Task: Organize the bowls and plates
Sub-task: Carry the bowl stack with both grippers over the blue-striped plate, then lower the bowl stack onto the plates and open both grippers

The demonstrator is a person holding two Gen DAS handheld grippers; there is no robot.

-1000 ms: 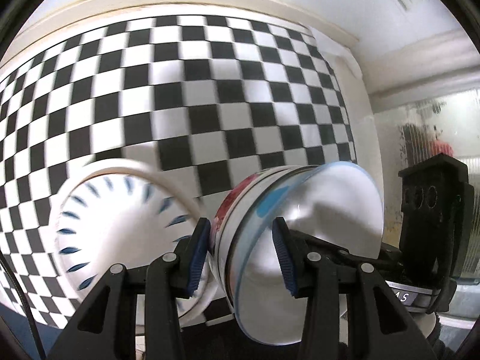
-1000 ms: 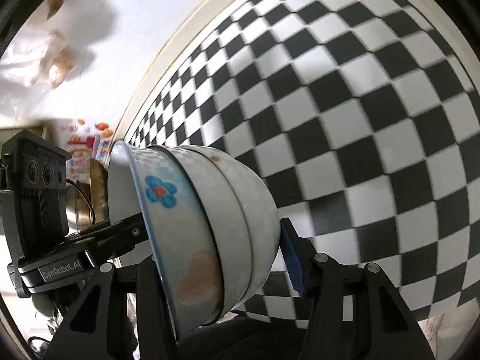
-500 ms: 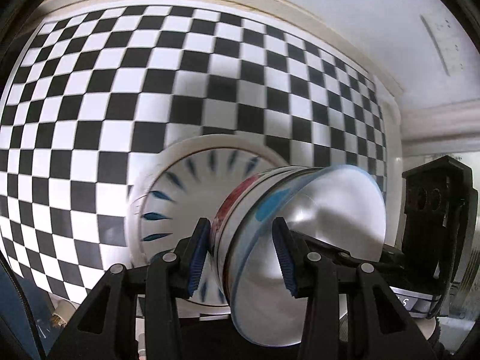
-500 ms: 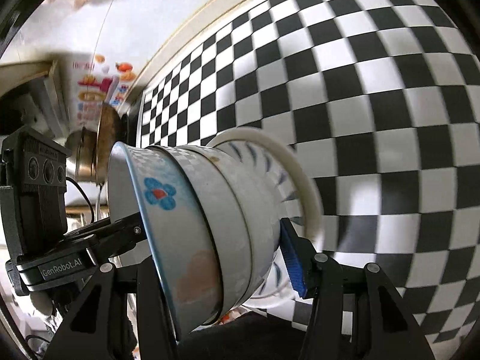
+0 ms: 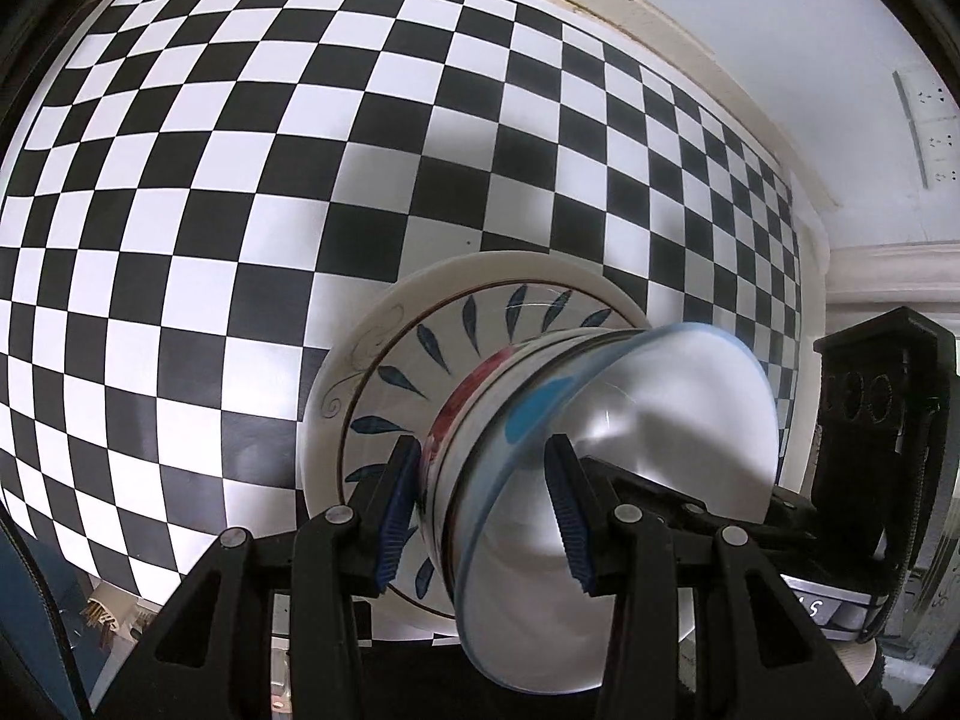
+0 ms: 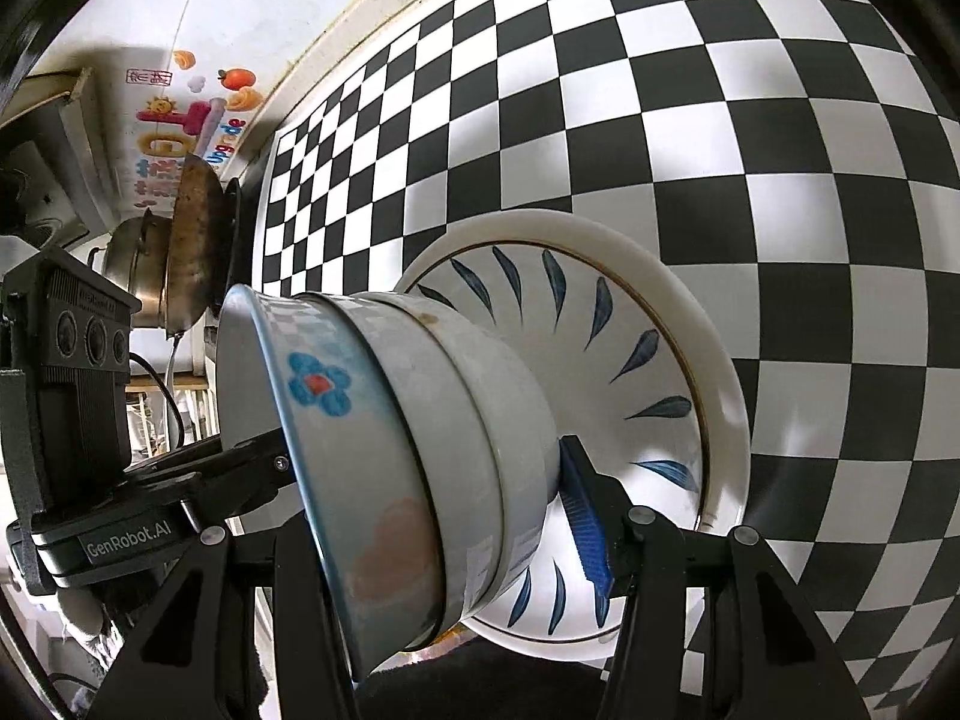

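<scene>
Bowls nested in a stack [image 5: 600, 456] sit on edge between both grippers, rims turned sideways, so the stack's axis runs roughly level across both views. The left gripper [image 5: 483, 516] has its blue-padded fingers [image 5: 393, 510] clamped across the stack's rim edge: one pad on the outer side by a bowl with a red band, the other inside the innermost bowl's pale, glossy hollow. In the right wrist view the right gripper [image 6: 432, 510] grips the same stack [image 6: 408, 438] from the opposite edge; one blue pad presses the base of the outermost bowl, while the other finger is hidden inside the bowl. The innermost bowl has a blue rim line, a blue flower with a red centre and a faint orange patch on its outside; the two bowls around it are plain off-white.

Just beyond the stack lies a large white plate [image 5: 384, 360] with dark blue leaf strokes fanned around its well and a thin brown ring, flat on the black-and-white checked counter [image 5: 180, 180]. The bowls' bases point toward that plate [image 6: 660, 312]; whether they touch it cannot be told.

Past the plate, the counter [image 6: 750, 120] stretches bare to its pale edge against a white wall [image 5: 780, 30]. A metal pot [image 6: 135, 276] and a brown pan [image 6: 195, 240] stand far off at the counter's end.
</scene>
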